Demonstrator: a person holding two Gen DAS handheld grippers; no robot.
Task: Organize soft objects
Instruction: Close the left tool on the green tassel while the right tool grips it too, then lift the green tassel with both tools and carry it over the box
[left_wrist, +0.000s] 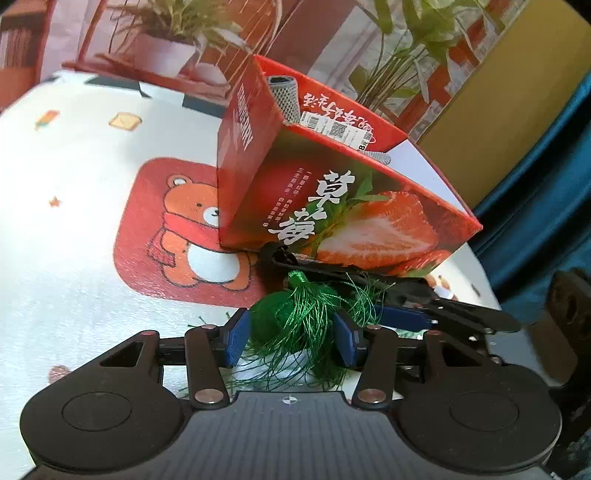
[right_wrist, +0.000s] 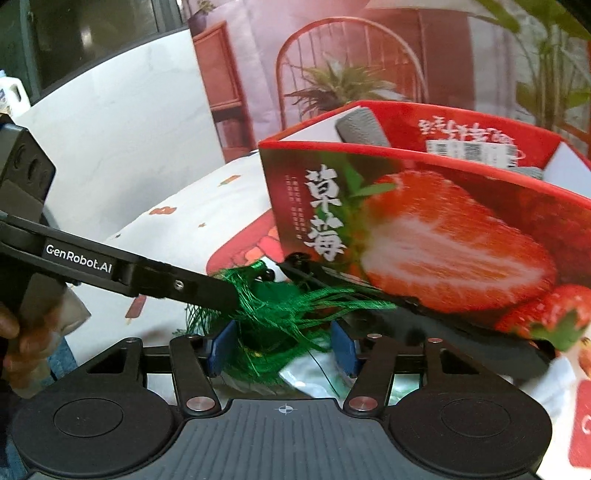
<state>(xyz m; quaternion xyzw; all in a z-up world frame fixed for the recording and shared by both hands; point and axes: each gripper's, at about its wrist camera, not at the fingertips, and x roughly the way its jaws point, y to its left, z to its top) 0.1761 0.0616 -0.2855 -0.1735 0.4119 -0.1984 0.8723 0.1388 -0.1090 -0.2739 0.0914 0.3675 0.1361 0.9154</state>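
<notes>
- The left gripper (left_wrist: 291, 341) is standing with its blue pads (left_wrist: 236, 338) parted, the green tassel (left_wrist: 295, 317) sitting between them; whether the pads are pressing it I cannot tell.
- The right gripper (right_wrist: 282, 350) is likewise showing its pads (right_wrist: 341, 350) apart, with green threads spilling between them and no clear pinch.
- The tassel is pointing its knotted head (left_wrist: 295, 275) away from the left gripper toward the box (left_wrist: 332, 192), its long axis running from that head back through the loose threads, which are fanning out toward the camera.
- From the right wrist view the tassel (right_wrist: 273, 306) is lying just in front of the box (right_wrist: 424, 229), threads draping over the left gripper's black finger (right_wrist: 177, 284), which is reaching in beside it.
- A black clip-like piece (left_wrist: 280, 254) is resting against the box's lower edge, just beyond the tassel's head.
- The box, red and printed with a strawberry, is sitting open-topped with grey rolls (left_wrist: 284, 96) inside.
- The box is standing on a white cloth (left_wrist: 92, 184) printed with a bear (left_wrist: 199, 236).
- Behind the box, a potted plant (left_wrist: 173, 40) backdrop is hanging.
</notes>
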